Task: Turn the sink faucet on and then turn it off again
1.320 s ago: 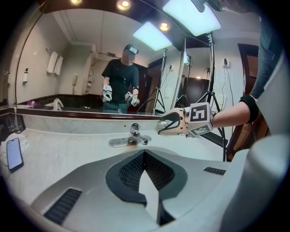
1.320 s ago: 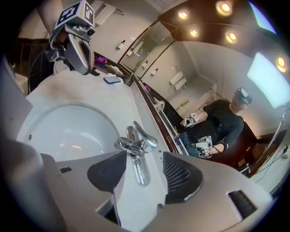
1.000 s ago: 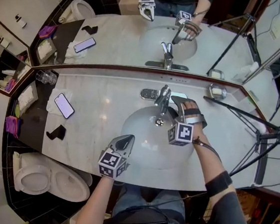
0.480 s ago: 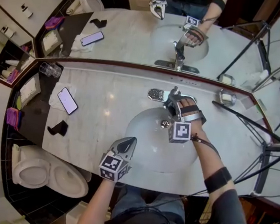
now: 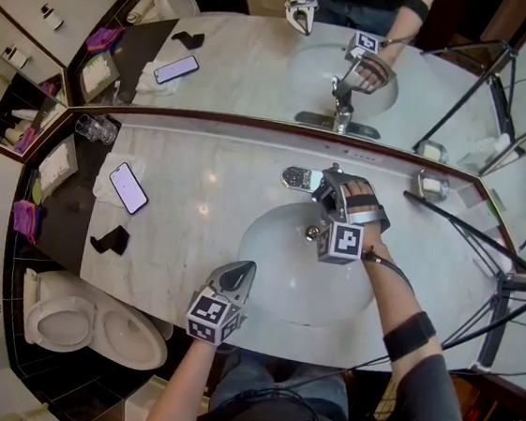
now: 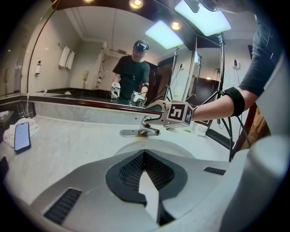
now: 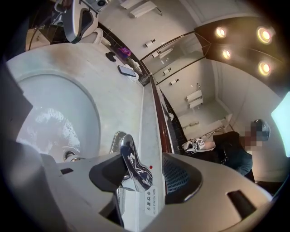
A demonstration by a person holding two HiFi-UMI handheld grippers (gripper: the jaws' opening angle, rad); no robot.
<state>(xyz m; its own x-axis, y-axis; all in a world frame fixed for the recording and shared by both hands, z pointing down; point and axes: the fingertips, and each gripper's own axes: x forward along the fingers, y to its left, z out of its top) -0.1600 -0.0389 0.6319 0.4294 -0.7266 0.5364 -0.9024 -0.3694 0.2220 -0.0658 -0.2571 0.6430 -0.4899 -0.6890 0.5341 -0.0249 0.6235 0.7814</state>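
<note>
- At the far edge of the sink basin (image 5: pixel 269 286), just under the mirror (image 5: pixel 250 71), stands the chrome faucet (image 5: pixel 301 177), its base plate flat on the marble counter (image 5: pixel 193 244).
- Right gripper (image 5: pixel 329 192) reaches over the basin from the near right, and its tips are at the faucet's top.
- Seen in the right gripper view, the faucet lever (image 7: pixel 132 166) stands between the two jaws. They have just been closing on it but are still wide apart: the lever lies close to the left pad, with a clear gap to the right pad, so it is not yet clamped.
- Left gripper (image 5: pixel 241 271) hangs over the near left rim of the basin, well apart from the faucet. Its jaws are clenched together with nothing between them.
- Far to the left on the counter, a phone (image 5: pixel 128 188) lies face up on a white cloth, with a drinking glass (image 5: pixel 94 128) beyond it by the mirror.
- A small metal dish (image 5: pixel 431 185) sits on the counter to the right of the faucet.
- A white toilet (image 5: pixel 89 327) is near left, beside the counter.
</note>
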